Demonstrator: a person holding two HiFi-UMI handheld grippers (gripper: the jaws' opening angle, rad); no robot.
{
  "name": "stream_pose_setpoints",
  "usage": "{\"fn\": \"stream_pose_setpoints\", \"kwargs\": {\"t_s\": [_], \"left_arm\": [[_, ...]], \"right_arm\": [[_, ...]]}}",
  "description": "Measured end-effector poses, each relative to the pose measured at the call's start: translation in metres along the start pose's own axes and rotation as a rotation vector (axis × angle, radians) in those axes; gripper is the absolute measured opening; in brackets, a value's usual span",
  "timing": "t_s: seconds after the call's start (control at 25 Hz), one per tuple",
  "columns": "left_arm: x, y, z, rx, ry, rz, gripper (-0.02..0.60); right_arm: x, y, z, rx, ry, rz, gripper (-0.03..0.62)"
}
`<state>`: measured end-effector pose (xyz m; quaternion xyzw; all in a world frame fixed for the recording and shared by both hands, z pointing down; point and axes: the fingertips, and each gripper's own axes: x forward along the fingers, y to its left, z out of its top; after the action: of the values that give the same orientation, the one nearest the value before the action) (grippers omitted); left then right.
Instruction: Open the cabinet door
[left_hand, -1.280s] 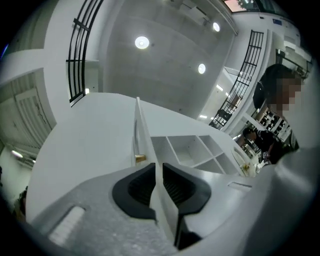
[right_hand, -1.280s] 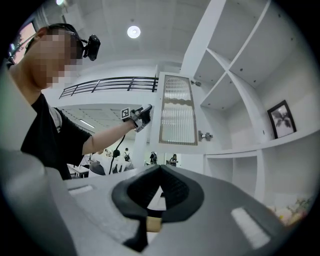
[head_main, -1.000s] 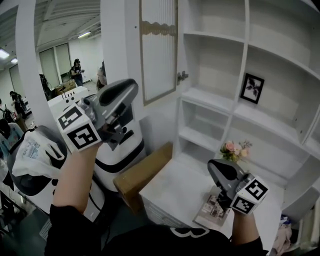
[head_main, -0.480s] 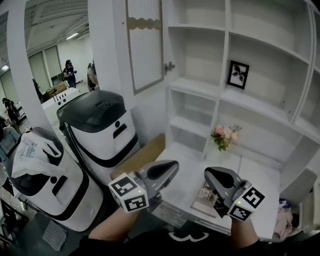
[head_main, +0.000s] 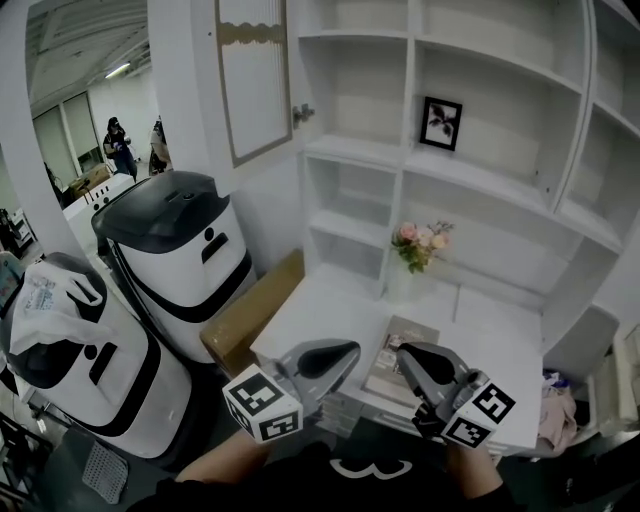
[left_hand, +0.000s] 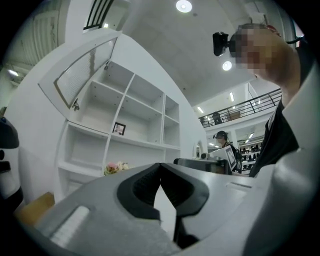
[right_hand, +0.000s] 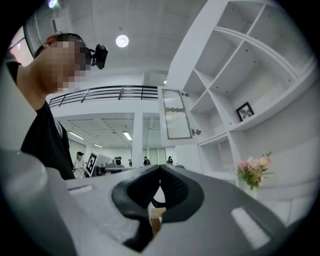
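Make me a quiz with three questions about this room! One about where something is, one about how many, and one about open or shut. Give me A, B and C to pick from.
1. Where do the pink flowers stand?
A) on the black-lidded machine
B) on the white counter
C) on the floor

2. How many framed pictures sit on the shelves?
A) one
B) three
C) none

3. How is the cabinet door?
A) shut tight
B) lying on the floor
C) swung open

Answers:
1 B: the pink flowers stand in a vase on the white counter, below the shelves.
2 A: only one black frame shows, and the other compartments look bare.
3 C: the cabinet door stands swung out from the shelf unit, so the compartment behind it shows.
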<state>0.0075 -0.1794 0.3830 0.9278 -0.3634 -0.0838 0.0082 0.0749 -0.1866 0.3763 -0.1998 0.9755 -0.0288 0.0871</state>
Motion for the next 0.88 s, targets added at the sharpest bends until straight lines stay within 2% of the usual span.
{"fn": "stream_pose_setpoints", "kwargs": {"t_s": [0.24, 0.4, 0.52, 0.88], "left_arm": [[0.003, -0.015, -0.008, -0.007, -0.013, -0.013, 0.009], [0.007, -0.017, -0.017, -0.009, 0.009, -0.013, 0.009], [0.011, -0.013, -0.025, -0.014, 0.043, 0.001, 0.009], [0.014, -0.025, -0.025, -0.013, 0.034, -0.035, 0.009]], "right_arm": [[-0.014, 0.001, -0.022, 0.044, 0.029, -0.026, 0.002], [-0.02, 0.0, -0.03, 0.054, 0.04, -0.029, 0.002], [-0.024, -0.003, -0.031, 0.046, 0.049, -0.041, 0.002], [-0.035, -0.004, -0.027, 0.034, 0.041, -0.076, 0.002]]}}
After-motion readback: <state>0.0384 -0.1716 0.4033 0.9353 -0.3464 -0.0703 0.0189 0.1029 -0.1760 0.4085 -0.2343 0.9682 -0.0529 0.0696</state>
